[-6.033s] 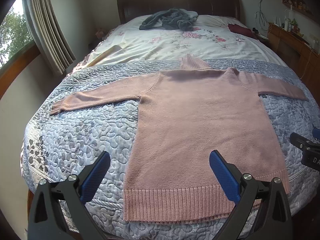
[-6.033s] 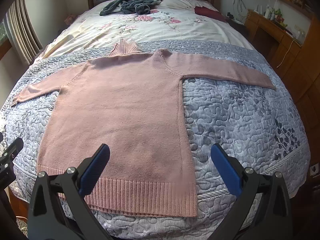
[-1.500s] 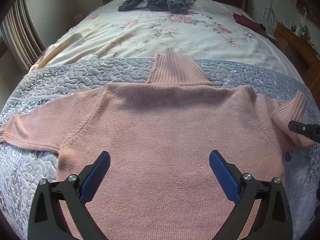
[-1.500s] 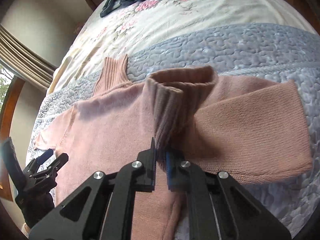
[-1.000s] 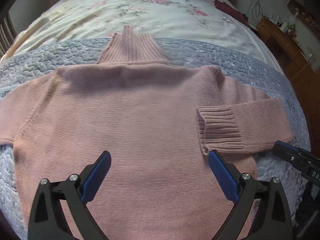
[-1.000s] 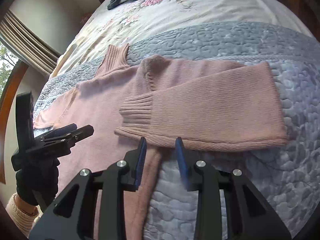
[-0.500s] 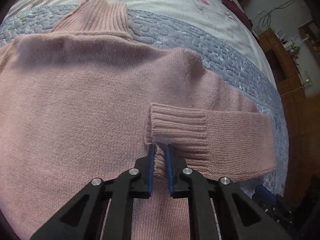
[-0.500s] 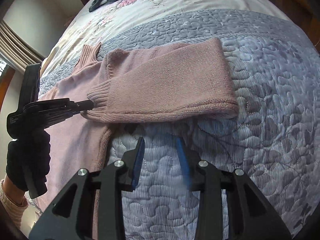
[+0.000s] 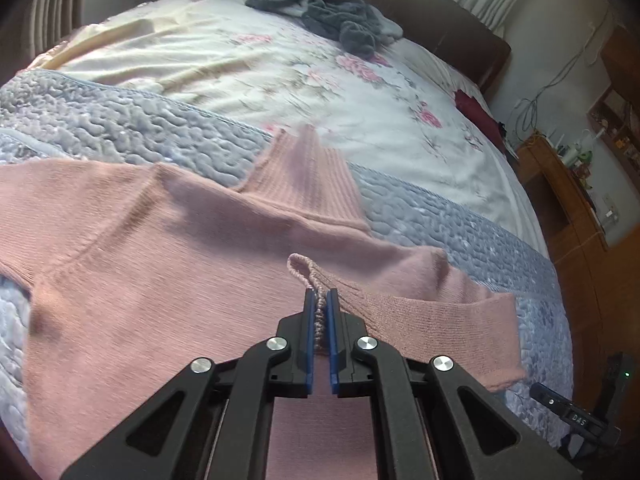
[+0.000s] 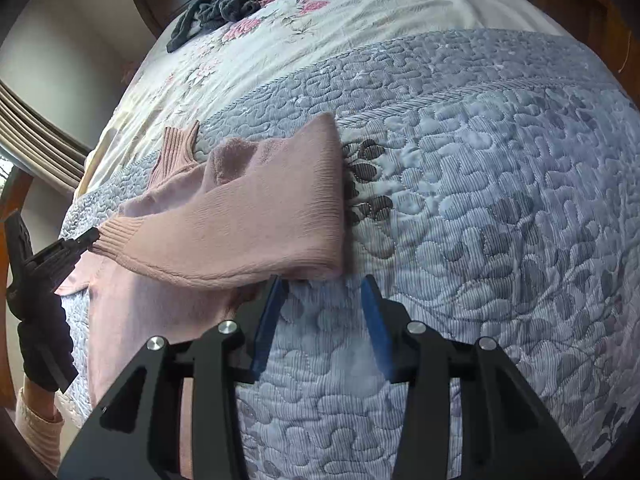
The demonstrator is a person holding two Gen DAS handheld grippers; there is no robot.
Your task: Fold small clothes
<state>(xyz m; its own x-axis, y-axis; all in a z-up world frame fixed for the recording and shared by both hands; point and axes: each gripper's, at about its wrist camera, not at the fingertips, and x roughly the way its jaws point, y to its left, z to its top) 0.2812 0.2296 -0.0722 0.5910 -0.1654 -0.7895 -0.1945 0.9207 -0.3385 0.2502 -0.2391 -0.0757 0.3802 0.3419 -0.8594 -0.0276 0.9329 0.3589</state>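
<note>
The left gripper [image 9: 319, 300] has its jaws pressed together on the ribbed cuff [image 9: 310, 276] of a pink sweater [image 9: 152, 280], low in the centre of the left wrist view. The cuff loops up just above the blue pads [image 9: 309, 320], lifted off the sweater's body. From the cuff the sleeve [image 9: 440, 320] runs to the lower right, folded back over the body. Above the jaws, the ribbed collar [image 9: 308, 184] points toward the top of the frame, and the other sleeve stretches off the left edge.

The right gripper [image 10: 322, 300] has its jaws apart and holds nothing, at the lower centre of the right wrist view. Its left pad [image 10: 268, 316] sits just beside the lower edge of the folded sleeve; whether they touch cannot be told. Its right pad is over bare quilt [image 10: 500, 200].

The sweater lies on the grey-blue quilt across a bed. In the right wrist view the sleeve fold is at centre, and the left gripper pinches the cuff at the left edge, held by a gloved hand [image 10: 40, 344].

Beyond the quilt is a floral sheet [image 9: 300, 76], with a dark grey garment [image 9: 328, 12] heaped near the headboard [image 9: 440, 20] at the top. A dark red cloth [image 9: 476, 112] lies at the sheet's right edge. A wooden cabinet [image 9: 568, 208] stands at the right edge.
</note>
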